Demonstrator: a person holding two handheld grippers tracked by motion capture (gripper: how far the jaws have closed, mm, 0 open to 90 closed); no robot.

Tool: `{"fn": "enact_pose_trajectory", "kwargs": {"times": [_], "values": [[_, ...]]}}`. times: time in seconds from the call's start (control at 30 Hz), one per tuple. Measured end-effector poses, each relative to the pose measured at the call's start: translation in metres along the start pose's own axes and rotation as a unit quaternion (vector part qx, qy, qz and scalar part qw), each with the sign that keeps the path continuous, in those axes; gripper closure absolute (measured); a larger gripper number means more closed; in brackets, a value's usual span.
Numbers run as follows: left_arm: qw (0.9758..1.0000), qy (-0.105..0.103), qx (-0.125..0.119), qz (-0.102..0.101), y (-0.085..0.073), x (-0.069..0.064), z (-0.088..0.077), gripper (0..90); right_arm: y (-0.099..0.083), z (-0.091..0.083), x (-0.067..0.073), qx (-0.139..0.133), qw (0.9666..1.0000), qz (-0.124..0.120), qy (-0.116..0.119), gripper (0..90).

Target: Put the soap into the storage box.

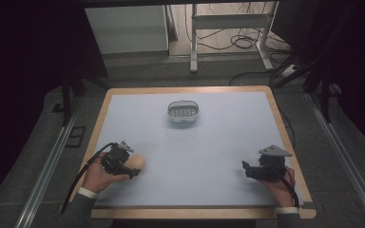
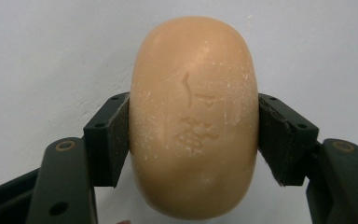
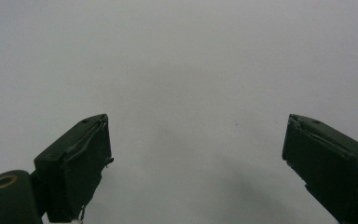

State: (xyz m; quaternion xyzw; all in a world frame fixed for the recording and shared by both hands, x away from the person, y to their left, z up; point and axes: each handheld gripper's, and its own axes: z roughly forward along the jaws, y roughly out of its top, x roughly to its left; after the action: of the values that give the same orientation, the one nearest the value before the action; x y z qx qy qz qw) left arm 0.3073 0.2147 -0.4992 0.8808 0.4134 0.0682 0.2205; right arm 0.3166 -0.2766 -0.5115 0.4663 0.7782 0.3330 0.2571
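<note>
A tan oval bar of soap (image 2: 193,116) with stamped characters on its face sits between the two pads of my left gripper (image 2: 193,135), which is shut on it. From above, the soap (image 1: 137,163) and left gripper (image 1: 134,167) are at the front left of the table. My right gripper (image 1: 245,169) rests at the front right, held in a hand; its jaws stand wide apart over bare table with nothing between them (image 3: 196,158). A small grey oval soap dish (image 1: 183,112) with a ridged floor sits at the far middle.
The table has a pale blue-grey mat (image 1: 209,152) with a wooden rim (image 1: 185,90). Beyond it are a grey carpeted floor, a white frame's legs (image 1: 193,42) and loose cables (image 1: 242,42). Dark curtains flank both sides.
</note>
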Motion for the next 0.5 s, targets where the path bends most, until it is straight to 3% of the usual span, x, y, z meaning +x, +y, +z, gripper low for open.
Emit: {"fn": "enact_pose_trajectory", "kwargs": {"times": [0.5], "values": [[0.9999,-0.009,0.004,0.012,0.016,0.001,0.001,32.7,-0.001,0.001,-0.001,0.002,1.0000,0.001,-0.002,7.8]]}}
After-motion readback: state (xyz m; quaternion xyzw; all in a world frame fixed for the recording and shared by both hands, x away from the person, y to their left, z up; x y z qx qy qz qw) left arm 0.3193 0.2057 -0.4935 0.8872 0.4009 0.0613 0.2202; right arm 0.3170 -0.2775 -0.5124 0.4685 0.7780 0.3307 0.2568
